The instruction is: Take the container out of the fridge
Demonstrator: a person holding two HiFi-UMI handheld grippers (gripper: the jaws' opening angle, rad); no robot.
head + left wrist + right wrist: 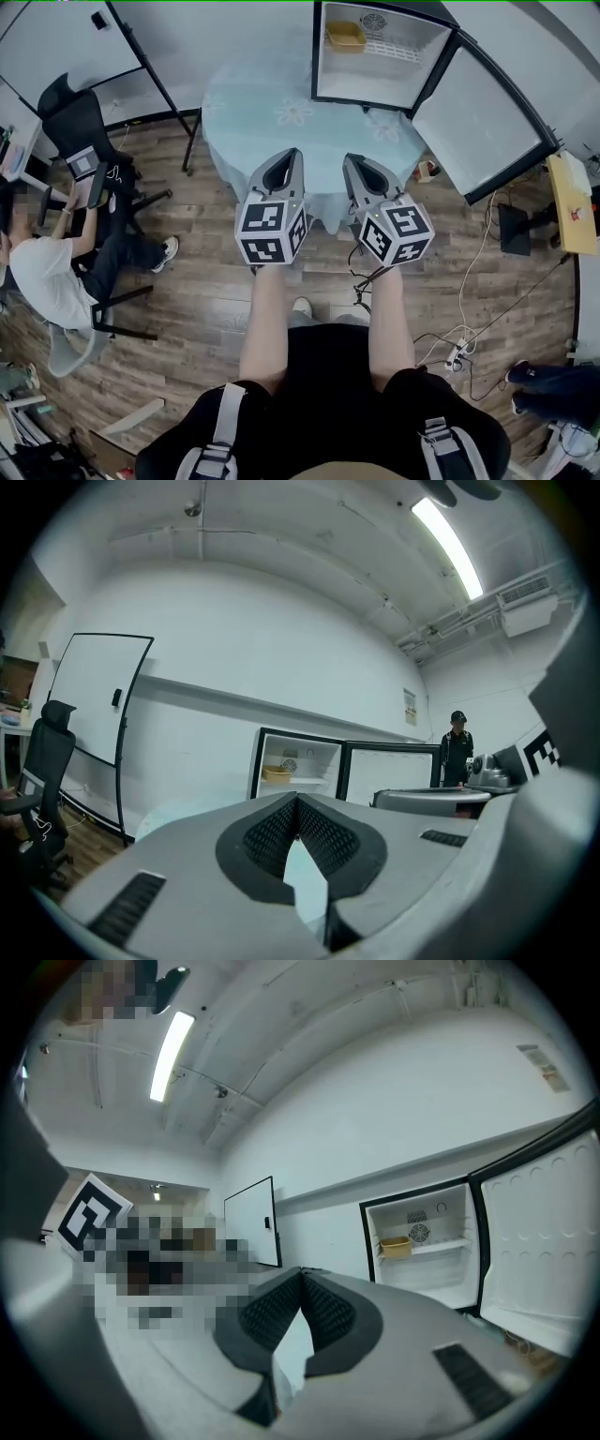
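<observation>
A small white fridge (375, 56) stands on a round table with its door (483, 117) swung wide to the right. A yellow container (346, 36) sits on the upper shelf at the left; it also shows as the container (276, 773) in the left gripper view and the container (395, 1245) in the right gripper view. My left gripper (284, 164) and right gripper (359, 169) hang side by side over the table's near edge, well short of the fridge. Both are shut with nothing between the jaws.
The round table (253, 103) wears a pale blue cloth. A whiteboard on a stand (84, 42) is at the far left. A seated person (56, 262) and office chairs fill the left floor. Cables and a power strip (457, 352) lie at right. A person (457, 752) stands beyond the fridge.
</observation>
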